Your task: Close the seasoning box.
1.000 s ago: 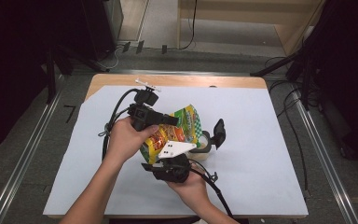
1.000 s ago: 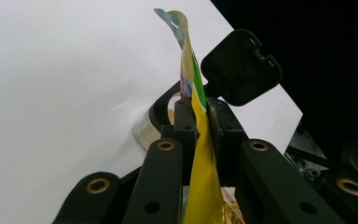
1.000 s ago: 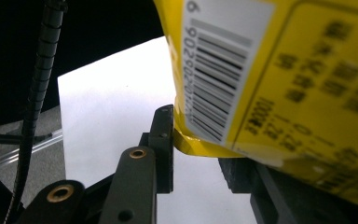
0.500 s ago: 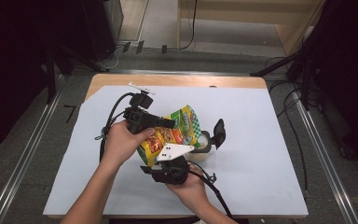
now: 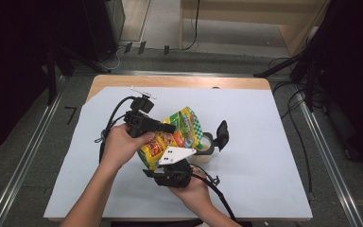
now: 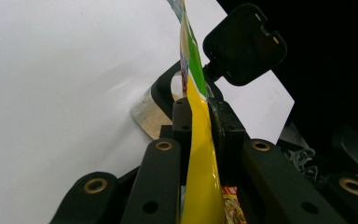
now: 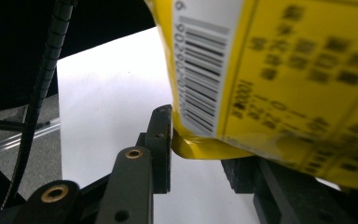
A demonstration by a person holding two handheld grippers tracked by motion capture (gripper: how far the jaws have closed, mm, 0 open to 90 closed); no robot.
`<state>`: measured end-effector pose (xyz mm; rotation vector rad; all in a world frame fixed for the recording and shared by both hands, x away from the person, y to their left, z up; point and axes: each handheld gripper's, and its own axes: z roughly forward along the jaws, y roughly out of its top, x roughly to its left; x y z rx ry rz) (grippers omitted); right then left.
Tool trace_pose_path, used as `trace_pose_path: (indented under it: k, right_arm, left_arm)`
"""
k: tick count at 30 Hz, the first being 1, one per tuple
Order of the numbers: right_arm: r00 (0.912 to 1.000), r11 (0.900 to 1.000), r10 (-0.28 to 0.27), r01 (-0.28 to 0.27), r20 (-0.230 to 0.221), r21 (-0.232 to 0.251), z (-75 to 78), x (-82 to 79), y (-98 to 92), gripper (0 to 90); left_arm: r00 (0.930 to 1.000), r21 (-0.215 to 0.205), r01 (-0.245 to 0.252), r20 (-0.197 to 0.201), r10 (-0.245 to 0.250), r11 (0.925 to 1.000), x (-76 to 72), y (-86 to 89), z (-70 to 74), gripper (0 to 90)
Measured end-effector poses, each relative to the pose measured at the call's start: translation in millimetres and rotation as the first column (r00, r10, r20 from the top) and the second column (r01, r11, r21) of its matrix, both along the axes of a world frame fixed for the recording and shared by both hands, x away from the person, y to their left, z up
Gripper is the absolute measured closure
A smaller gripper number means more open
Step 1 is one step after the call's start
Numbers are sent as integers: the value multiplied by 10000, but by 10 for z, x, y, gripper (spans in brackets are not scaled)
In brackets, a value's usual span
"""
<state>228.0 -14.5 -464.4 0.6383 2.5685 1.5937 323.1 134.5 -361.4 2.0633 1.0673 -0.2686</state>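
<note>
A yellow snack bag (image 5: 178, 133) with green and red print hangs above the white sheet, between both grippers. My left gripper (image 5: 169, 127) comes in from the left and is shut on the bag's upper edge (image 6: 198, 154), which is pinched flat between its pads. My right gripper (image 5: 166, 158) reaches up from the near side. The bag's lower corner (image 7: 205, 147) sits between its jaws and presses against the left finger (image 7: 161, 140); the bag hides the other pad. Just behind the bag stands a clear jar (image 5: 209, 147) with its black lid (image 6: 244, 44) flipped open.
A white sheet (image 5: 274, 156) covers most of the wooden table (image 5: 179, 81). Cables trail from both grippers across the sheet. Metal rails and dark floor run along both sides of the table.
The left gripper and the top of the bag have shifted slightly toward the near left. The right hand has stayed where it was.
</note>
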Motion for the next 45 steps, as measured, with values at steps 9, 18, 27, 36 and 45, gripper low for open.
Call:
trace_pose_path:
  k: [9,18,27,36,45]
  right_arm:
    - [9998,9994,138,-134,135,-311,-37,-12,-8,673]
    - [9992,9982,335,-324,205,-501,-76,0,-25,673]
    - [9990,9969,432,-425,89,-658,-112,-11,-29,668]
    - [9989,9954,473,-464,79,-843,-138,-3,-28,663]
    - [9988,9927,480,-464,112,-1116,-173,-15,-16,668]
  left_arm:
    - [9994,-184,168,-305,-173,9997,27,38,-77,822]
    - [9984,-287,228,-502,-242,9993,39,45,-128,823]
    - [9968,-459,333,-713,-366,9984,68,46,-192,828]
    - [9938,-806,334,-1033,-416,9962,110,75,-272,832]
    - [9908,-954,610,-1150,-719,9936,98,33,-277,837]
